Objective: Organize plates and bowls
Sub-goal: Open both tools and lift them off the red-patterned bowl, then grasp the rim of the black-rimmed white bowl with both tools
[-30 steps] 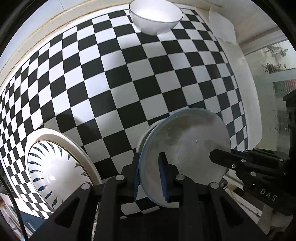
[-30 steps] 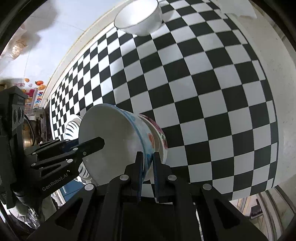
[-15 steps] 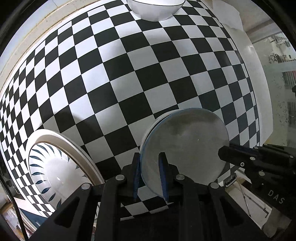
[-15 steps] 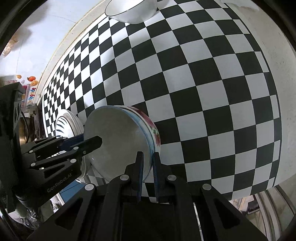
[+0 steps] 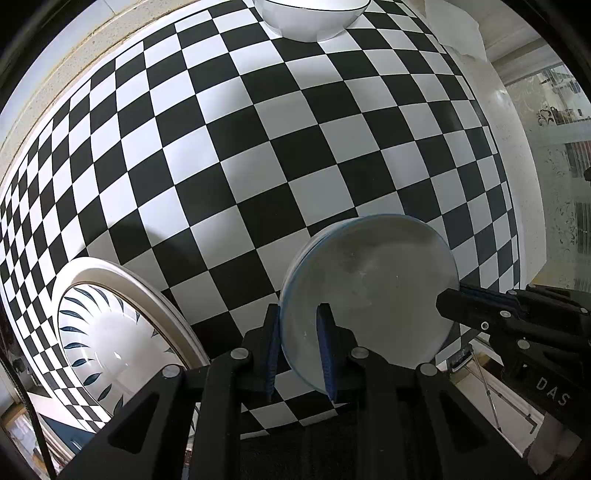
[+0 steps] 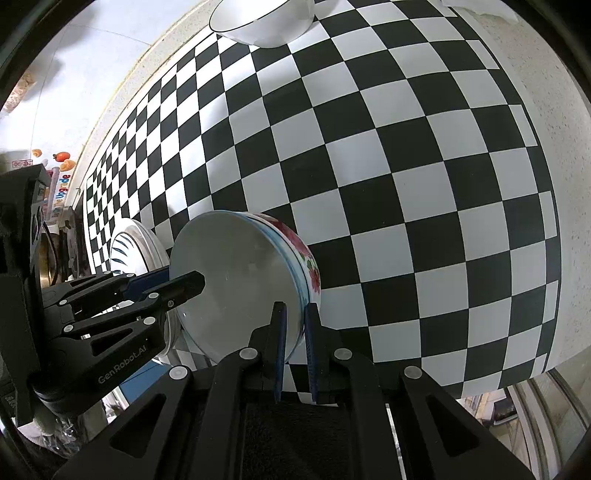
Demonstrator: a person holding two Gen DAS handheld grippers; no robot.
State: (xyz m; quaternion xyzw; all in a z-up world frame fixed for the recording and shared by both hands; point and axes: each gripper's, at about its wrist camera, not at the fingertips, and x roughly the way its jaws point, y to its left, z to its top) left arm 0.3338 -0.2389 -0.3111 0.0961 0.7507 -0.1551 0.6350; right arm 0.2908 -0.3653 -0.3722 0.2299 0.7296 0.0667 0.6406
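Both grippers hold one floral bowl [image 6: 236,280], white inside with red flowers and a blue rim, above the checkered table. My left gripper [image 5: 298,325] is shut on the bowl's [image 5: 373,291] near rim. My right gripper [image 6: 294,321] is shut on the opposite rim; it shows at the right edge of the left wrist view [image 5: 448,299]. A white plate with blue leaf marks [image 5: 107,332] lies at the lower left; in the right wrist view it [image 6: 129,251] sits behind the bowl. A plain white bowl [image 5: 314,18] stands at the far edge, also in the right wrist view [image 6: 262,22].
The checkered tablecloth [image 5: 258,147] covers the table. A white cloth or paper [image 5: 458,33] lies at the far right corner. The table's right edge [image 5: 517,184] borders a glass door.
The floral bowl has tipped flatter and dropped lower between both grippers. Both views have moved forward toward the far white bowl.
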